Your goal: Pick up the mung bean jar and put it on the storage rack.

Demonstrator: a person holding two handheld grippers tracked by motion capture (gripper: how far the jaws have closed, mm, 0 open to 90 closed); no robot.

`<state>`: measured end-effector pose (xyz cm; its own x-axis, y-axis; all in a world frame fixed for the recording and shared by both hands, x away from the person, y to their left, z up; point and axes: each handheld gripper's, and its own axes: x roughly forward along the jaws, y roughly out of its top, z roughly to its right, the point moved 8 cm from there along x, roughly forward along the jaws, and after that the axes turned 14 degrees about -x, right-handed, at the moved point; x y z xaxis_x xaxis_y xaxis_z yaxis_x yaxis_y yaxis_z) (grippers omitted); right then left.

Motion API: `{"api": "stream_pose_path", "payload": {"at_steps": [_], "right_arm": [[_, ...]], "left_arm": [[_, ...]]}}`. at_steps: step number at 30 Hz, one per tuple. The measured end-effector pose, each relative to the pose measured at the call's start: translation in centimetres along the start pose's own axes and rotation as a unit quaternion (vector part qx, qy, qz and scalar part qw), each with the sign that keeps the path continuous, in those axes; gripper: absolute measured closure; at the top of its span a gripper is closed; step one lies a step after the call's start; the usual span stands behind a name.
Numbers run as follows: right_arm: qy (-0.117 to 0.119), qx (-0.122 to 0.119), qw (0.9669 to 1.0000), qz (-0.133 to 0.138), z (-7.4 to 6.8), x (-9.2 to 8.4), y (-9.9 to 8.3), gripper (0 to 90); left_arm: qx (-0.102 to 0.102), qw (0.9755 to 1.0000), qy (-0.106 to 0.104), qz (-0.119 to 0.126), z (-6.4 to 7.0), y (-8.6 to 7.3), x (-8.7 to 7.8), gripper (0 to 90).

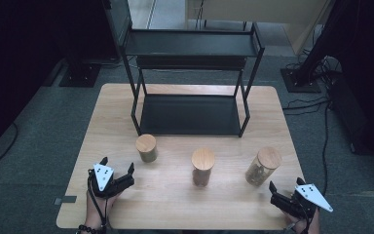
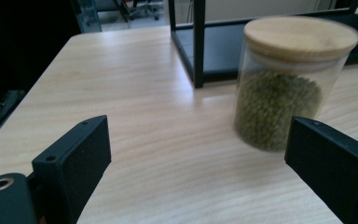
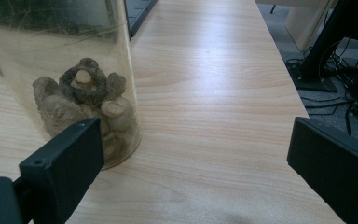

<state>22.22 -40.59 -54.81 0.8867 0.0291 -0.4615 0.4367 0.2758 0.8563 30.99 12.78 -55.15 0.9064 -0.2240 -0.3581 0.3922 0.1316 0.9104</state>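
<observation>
From above, the left gripper (image 1: 118,170) rests at the near left corner of the table (image 1: 102,112), jaws spread wide with nothing between them. Just beyond it stands the left jar (image 1: 146,147), short, with a wooden lid. The high view gives little of its contents; the left gripper view brings the jar (image 2: 286,81) close and shows it about two-thirds full of small green grains, standing upright beyond the open jaws and apart from both.

The middle jar (image 1: 203,166) stands alone near the centre of the near half of the table, lid on; what it holds I cannot make out.

Toward the right edge stands the right jar (image 1: 263,165), taller, tilted-looking from above. The right gripper view shows its glass wall (image 3: 74,74) with dried brown mushrooms heaped at the bottom. The right gripper (image 1: 286,188) sits at the near right corner, jaws spread, holding nothing; the jar stands just ahead of one jaw, not between them.

Behind all three, along the far edge, stands a black metal shelf rack (image 1: 190,114).
</observation>
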Motion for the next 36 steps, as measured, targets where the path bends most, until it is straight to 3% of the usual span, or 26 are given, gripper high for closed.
{"api": "stream_pose_path", "payload": {"at_steps": [6, 14, 19, 24, 36], "right_arm": [[-0.001, -0.004, 1.0000, 0.002, -0.2, -0.1, 0.0, 3.5], [0.001, -0.004, 1.0000, 0.002, -0.2, -0.1, -0.1, 3.5], [0.002, -0.005, 1.0000, 0.000, -0.3, -0.1, -0.1, 3.5], [0.003, -0.007, 1.0000, -0.001, -0.4, 0.0, -0.1, 3.5], [0.010, -0.010, 0.9999, -0.003, -0.6, 0.0, -0.1, 3.5]], "left_arm": [[-0.011, 0.9998, -0.009, 0.012, -0.3, 0.1, -1.1, 7.1], [-0.028, 0.9992, -0.017, 0.023, 0.0, 0.5, -1.3, 7.1], [-0.034, 0.9986, -0.024, 0.032, 1.2, 1.0, -0.8, 7.1], [-0.027, 0.9985, -0.032, 0.035, 2.4, 1.1, -0.4, 7.1], [-0.032, 0.9981, -0.041, 0.034, 3.9, 1.6, 0.9, 7.1]]}}
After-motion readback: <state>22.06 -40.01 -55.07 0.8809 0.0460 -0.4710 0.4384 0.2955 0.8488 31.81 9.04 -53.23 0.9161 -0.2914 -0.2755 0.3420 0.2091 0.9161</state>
